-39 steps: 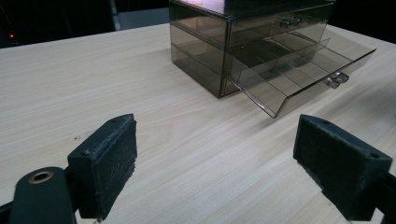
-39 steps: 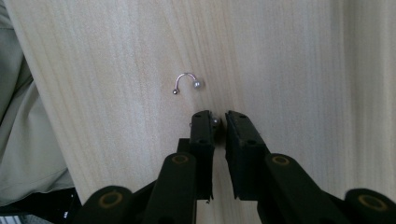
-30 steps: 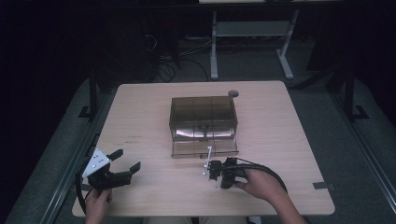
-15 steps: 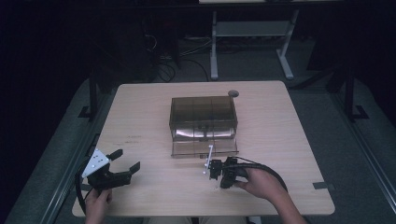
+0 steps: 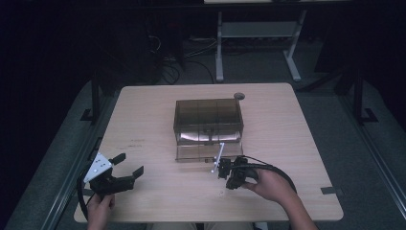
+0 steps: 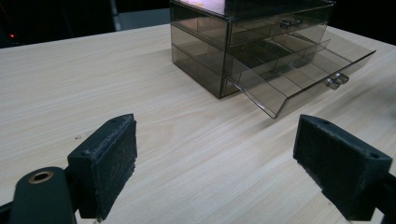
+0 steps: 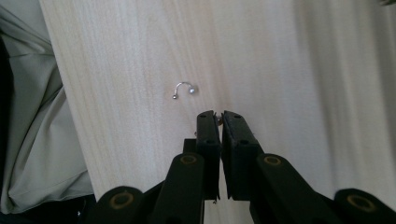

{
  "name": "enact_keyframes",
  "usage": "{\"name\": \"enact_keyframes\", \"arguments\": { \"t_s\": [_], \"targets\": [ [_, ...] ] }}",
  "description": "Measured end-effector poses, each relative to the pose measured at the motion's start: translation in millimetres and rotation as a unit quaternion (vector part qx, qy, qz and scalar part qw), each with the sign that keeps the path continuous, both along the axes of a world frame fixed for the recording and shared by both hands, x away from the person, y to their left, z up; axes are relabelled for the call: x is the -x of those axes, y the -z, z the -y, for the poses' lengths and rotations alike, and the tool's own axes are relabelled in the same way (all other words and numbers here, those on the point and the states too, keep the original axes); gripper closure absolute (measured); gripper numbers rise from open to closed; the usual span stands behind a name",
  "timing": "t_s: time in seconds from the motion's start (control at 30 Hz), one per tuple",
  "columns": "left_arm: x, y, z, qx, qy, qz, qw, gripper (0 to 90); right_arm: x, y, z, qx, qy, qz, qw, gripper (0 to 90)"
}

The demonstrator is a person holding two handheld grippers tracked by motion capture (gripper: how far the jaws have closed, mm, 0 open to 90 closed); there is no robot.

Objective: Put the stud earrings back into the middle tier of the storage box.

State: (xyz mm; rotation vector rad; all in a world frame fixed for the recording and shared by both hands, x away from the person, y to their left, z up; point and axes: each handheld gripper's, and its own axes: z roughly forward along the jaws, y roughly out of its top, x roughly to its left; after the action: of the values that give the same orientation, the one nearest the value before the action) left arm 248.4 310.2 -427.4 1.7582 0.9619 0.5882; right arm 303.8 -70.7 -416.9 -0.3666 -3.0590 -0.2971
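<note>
Figure: two hand-held grippers at a wooden table (image 5: 143,120) bearing a smoked-plastic drawer unit (image 5: 208,120). The unit stands at the table's centre; its bottom drawer (image 6: 299,74) is pulled out toward the near edge and looks empty. The right gripper (image 7: 215,116) hovers close over the tabletop near the drawer's front, its jaws pressed almost together with a tiny item, too small to identify, pinched at their tips. A small curved metal stud with ball ends (image 7: 183,89) lies loose on the wood just beyond those tips and slightly to their left in the right gripper view, its arc lying across the line of the jaws. The left gripper (image 5: 125,167) rests at the near left corner, jaws spread wide and holding nothing, well apart from the drawer. The right hand (image 5: 270,184) is clearly the nearer to both stud and drawer, so the next move likely falls to it.
</note>
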Motion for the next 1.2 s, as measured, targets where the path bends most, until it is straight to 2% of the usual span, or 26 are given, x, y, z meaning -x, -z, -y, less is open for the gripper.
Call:
{"name": "enact_keyframes", "arguments": {
  "t_s": [0.33,0.37,0.63,0.9,1.03,1.2],
  "targets": [
    [0.4,-0.3,-0.3,0.001,0.000,-0.001,1.0000,13.0,-18.2,-31.9,14.6,-0.044,0.028,0.017,0.9985,85.3],
    [0.5,-0.6,-1.0,-0.003,0.001,-0.002,1.0000,13.0,-20.5,-33.9,15.8,-0.046,0.030,0.017,0.9983,85.4],
    [0.1,-0.2,-0.3,0.003,0.000,-0.002,1.0000,13.0,-42.9,-47.4,23.9,-0.055,0.049,0.022,0.9970,85.4],
    [0.0,-0.1,-0.7,0.005,0.000,-0.002,1.0000,13.0,-75.7,-51.4,31.2,-0.054,0.083,0.023,0.9948,85.5],
    [-0.3,-0.2,-0.8,0.005,0.000,-0.002,1.0000,13.0,-91.4,-46.7,32.7,-0.039,0.101,0.022,0.9939,85.5],
    [-0.3,-0.1,-0.6,0.006,0.000,-0.003,1.0000,13.0,-100.6,-39.6,28.9,-0.029,0.110,0.025,0.9932,85.4]
  ]
}}
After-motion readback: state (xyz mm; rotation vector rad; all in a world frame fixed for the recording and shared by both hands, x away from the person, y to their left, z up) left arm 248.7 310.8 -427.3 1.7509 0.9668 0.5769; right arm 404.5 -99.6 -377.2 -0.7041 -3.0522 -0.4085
